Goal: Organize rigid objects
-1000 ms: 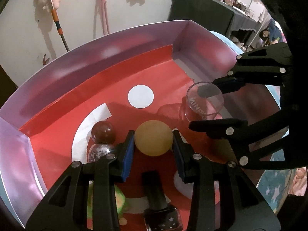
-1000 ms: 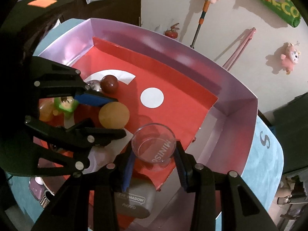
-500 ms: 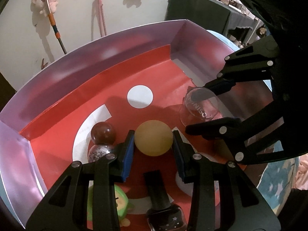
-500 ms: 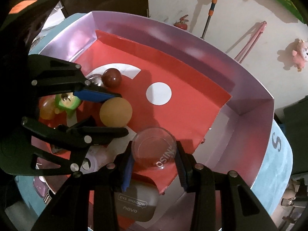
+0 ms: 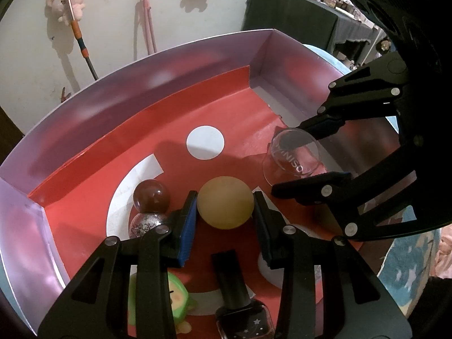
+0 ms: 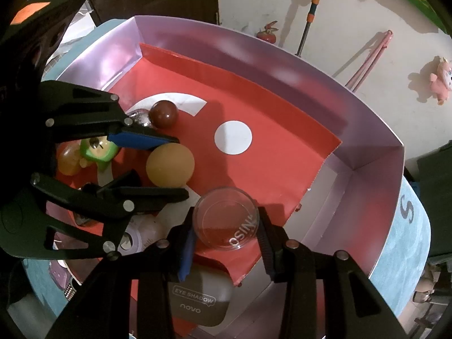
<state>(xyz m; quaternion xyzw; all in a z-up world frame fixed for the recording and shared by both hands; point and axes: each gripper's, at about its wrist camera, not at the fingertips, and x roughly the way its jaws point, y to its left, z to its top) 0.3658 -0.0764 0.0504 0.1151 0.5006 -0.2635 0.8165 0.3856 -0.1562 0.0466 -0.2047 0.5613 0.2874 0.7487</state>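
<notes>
Both grippers hang over a pink-walled box [image 5: 118, 90] lined with red paper. My left gripper [image 5: 224, 203] is shut on an orange ball [image 5: 225, 202], also seen in the right wrist view as the orange ball [image 6: 170, 165] between the left gripper's [image 6: 180, 166] pads. My right gripper [image 6: 226, 226] is shut on a clear round jar [image 6: 227, 217] with white lettering, held tilted just above the red lining. The left wrist view shows that jar [image 5: 293, 155] between the right gripper's [image 5: 291, 159] fingers, to the right of the ball.
A dark red ball [image 5: 149, 195] and a glittery ball [image 5: 147, 221] lie left of the orange one. A green toy [image 5: 158, 302] and a black nail polish bottle [image 5: 240, 305] lie nearer me. A grey eye shadow case [image 6: 200, 299] sits under the right gripper. The box stands on a blue cloth [image 6: 406, 243].
The right gripper has tipped and shifted slightly with the jar, whose lettering has swung to the lower right in its view. The left gripper and ball have stayed put.
</notes>
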